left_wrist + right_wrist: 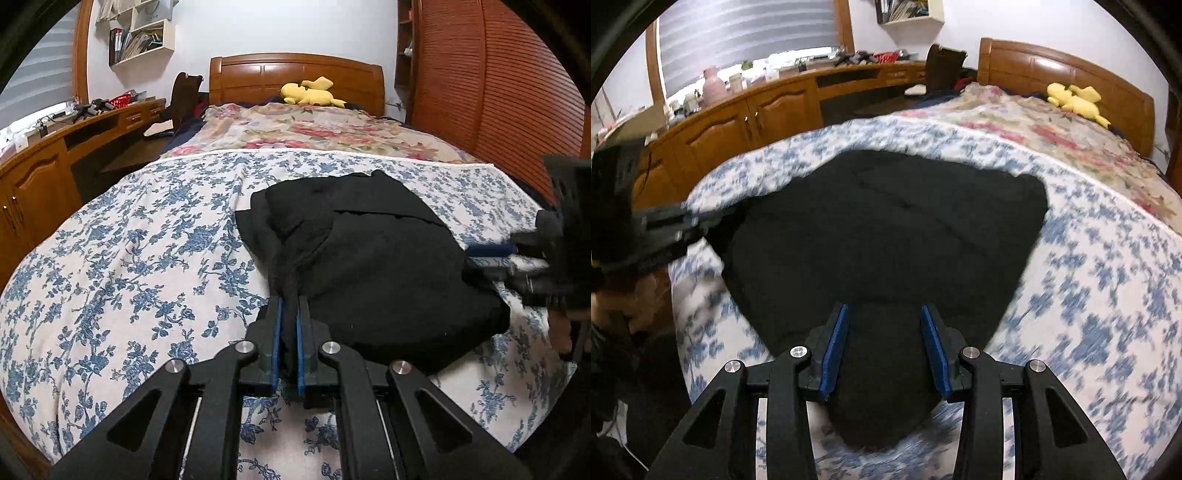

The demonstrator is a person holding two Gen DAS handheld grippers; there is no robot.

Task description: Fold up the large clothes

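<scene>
Left gripper (289, 306) fingers clench black garment (369, 258); right gripper (884, 314) fingers spread, straddling it.

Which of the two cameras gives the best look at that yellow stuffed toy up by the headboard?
The left wrist view: the yellow plush toy lies near the picture's centre line, sharp, in front of the wooden headboard. The right wrist view shows it too, but pushed towards the upper right edge, where the fisheye lens bends it more.
</scene>
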